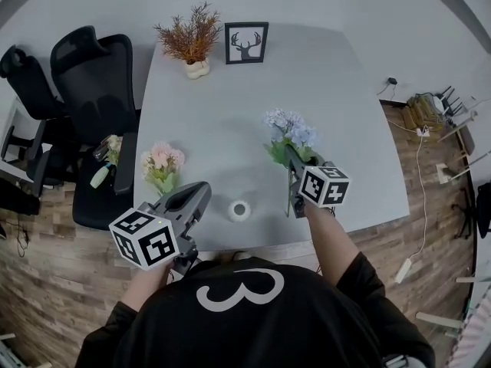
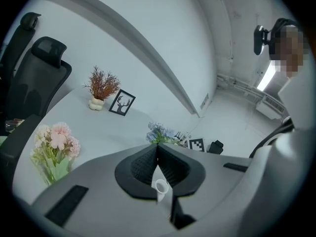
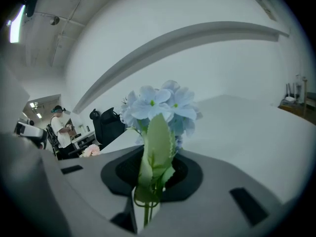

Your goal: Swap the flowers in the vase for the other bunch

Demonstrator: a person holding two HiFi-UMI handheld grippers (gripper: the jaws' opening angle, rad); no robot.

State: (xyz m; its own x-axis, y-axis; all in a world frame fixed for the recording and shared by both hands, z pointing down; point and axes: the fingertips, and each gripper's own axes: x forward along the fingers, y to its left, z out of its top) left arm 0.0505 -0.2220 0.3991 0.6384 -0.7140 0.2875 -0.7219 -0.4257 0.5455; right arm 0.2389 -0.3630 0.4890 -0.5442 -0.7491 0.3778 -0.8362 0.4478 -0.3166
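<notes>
My right gripper [image 1: 292, 158] is shut on the green stems of the blue flower bunch [image 1: 289, 131], held above the table right of centre. In the right gripper view the blue flowers [image 3: 160, 102] rise straight out of the closed jaws [image 3: 152, 184]. The small white vase [image 1: 240, 210] stands near the table's front edge with nothing in its mouth. The pink bunch [image 1: 161, 162] rests on the table at the left. My left gripper [image 1: 201, 193] hovers just left of the vase, shut and holding nothing. Through its jaws' lower gap the vase [image 2: 160, 186] shows.
A dried plant in a cream pot [image 1: 192, 42] and a framed deer picture [image 1: 246, 42] stand at the table's far edge. Black office chairs [image 1: 92, 90] crowd the left side; one carries more flowers [image 1: 110, 150]. Cables [image 1: 420, 140] lie on the floor at right.
</notes>
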